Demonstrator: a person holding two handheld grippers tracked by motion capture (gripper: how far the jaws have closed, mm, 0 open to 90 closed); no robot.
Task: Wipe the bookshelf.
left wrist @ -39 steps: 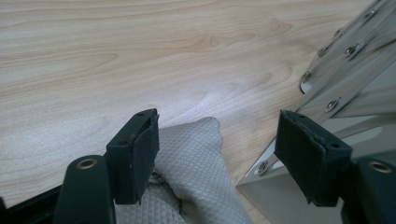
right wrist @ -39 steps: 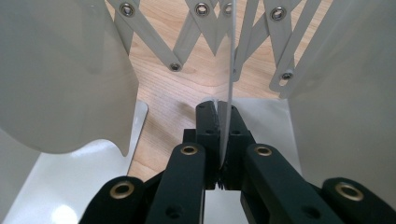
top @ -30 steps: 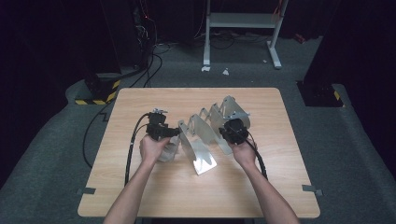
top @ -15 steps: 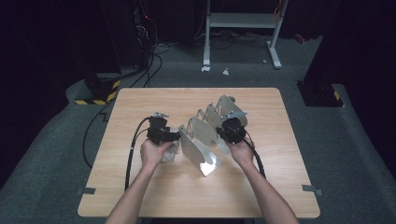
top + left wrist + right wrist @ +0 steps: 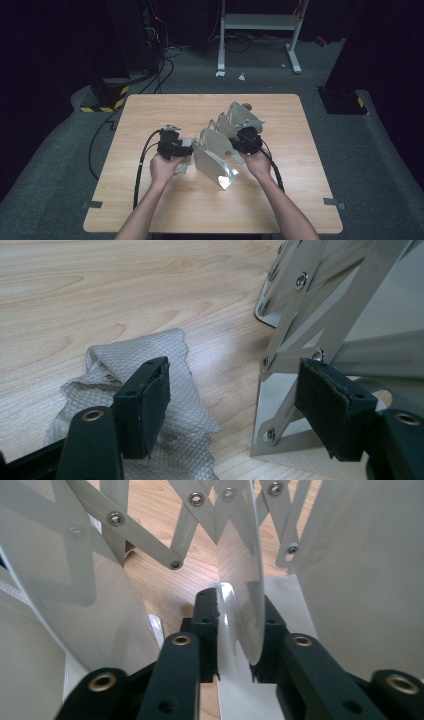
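Note:
A shiny metal folding rack (image 5: 216,146) with upright plates joined by riveted scissor bars stands mid-table, stretched from front left to back right. My left gripper (image 5: 187,148) is at its near left end, open; in the left gripper view (image 5: 232,385) one pad rests over a grey mesh cloth (image 5: 165,390) and the other sits beside the rack's end plate (image 5: 300,405). My right gripper (image 5: 239,141) is at the rack's right side. Its jaws (image 5: 239,615) have just been opening, and the edge of a thin plate (image 5: 245,580) still stands between the pads.
The wooden table (image 5: 165,110) has bare room in front of the rack and along its far edge. The cloth (image 5: 182,166) lies crumpled by my left hand. Black cables trail from both grippers toward the table's near edge. A metal stand (image 5: 260,22) is on the floor behind.
The bright glint on the rack's near plate has shifted slightly. Both hands stay where they were beside the rack.

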